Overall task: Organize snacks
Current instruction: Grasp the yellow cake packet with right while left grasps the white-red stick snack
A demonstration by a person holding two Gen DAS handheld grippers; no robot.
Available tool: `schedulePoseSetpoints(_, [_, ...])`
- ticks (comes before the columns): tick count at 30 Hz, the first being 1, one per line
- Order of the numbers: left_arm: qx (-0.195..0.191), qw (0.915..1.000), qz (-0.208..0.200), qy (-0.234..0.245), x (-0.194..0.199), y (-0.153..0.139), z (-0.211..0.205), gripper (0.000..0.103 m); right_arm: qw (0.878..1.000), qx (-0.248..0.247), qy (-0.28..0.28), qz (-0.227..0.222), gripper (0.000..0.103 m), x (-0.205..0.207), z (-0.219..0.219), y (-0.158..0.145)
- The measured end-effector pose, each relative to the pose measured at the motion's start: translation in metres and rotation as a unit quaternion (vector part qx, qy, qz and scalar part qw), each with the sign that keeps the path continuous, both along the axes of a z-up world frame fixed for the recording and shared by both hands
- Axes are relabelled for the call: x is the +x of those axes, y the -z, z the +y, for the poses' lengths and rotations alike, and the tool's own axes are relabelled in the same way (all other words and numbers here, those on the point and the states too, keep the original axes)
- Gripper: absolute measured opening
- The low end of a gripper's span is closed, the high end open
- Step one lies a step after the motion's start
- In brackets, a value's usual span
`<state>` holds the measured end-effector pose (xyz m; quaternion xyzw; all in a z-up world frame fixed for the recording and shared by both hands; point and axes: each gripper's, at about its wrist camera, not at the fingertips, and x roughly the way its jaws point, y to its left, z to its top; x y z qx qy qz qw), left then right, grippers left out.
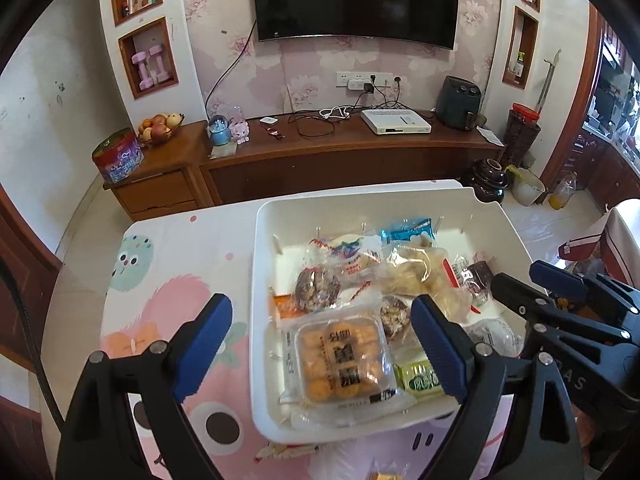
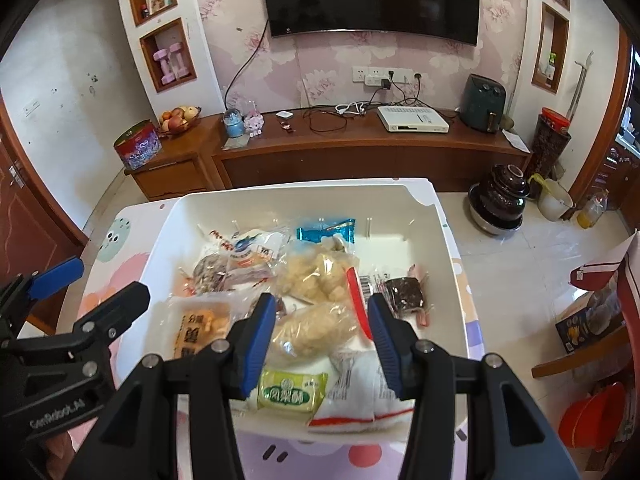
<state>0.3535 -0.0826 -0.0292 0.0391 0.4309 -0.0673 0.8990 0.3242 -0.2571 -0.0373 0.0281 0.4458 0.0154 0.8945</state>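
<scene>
Left claw (image 1: 320, 344) wide over cookie tray pack (image 1: 340, 360), nothing gripped; right claw (image 2: 322, 336) half-open, empty, above puffed snack bag (image 2: 316, 332). Next: lower, close.

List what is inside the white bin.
The white bin holds wrapped snacks: a tray of round orange cakes, a green packet, a blue packet, pale puffed pieces, a dark brownie. Lower layers are covered.

A bin (image 1: 260, 240) sits on the worktop (image 1: 180, 248), toward its right edge and reaching the far edge. Snack packs fill the bin: a cookie tray (image 1: 340, 356) at the near left, a pastry bar (image 2: 290, 394) right of it, a puffs bag (image 2: 320, 272) behind.
</scene>
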Motion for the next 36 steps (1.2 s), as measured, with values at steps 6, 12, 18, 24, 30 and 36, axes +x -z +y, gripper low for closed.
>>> schedulePoseSetpoints(6, [-0.004, 0.9999, -0.013, -0.006, -0.036, -0.012, 0.021, 0.09, 1.0, 0.021, -0.008, -0.011, 0.048, -0.034, 0.002, -0.014])
schedulePoseSetpoints(12, [-0.014, 0.9993, -0.027, -0.024, -0.081, -0.02, 0.06, 0.091, 0.999, 0.031, -0.018, -0.02, 0.048, -0.073, 0.006, -0.023])
schedulePoseSetpoints(18, [0.001, 0.9988, -0.035, -0.035, -0.119, -0.012, 0.092, 0.091, 0.998, 0.043, -0.035, -0.003, 0.049, -0.107, 0.016, -0.012])
schedulePoseSetpoints(24, [0.025, 0.9991, -0.025, -0.024, -0.148, 0.014, 0.103, 0.091, 0.997, 0.054, -0.048, 0.039, 0.049, -0.123, 0.033, 0.021])
schedulePoseSetpoints(30, [0.037, 0.9993, -0.002, 0.001, -0.157, 0.051, 0.1, 0.091, 0.989, 0.088, -0.039, 0.109, 0.049, -0.128, 0.055, 0.071])
schedulePoseSetpoints(36, [0.032, 0.9992, 0.014, 0.021, -0.146, 0.077, 0.102, 0.091, 0.984, 0.084, -0.033, 0.156, 0.049, -0.121, 0.087, 0.109])
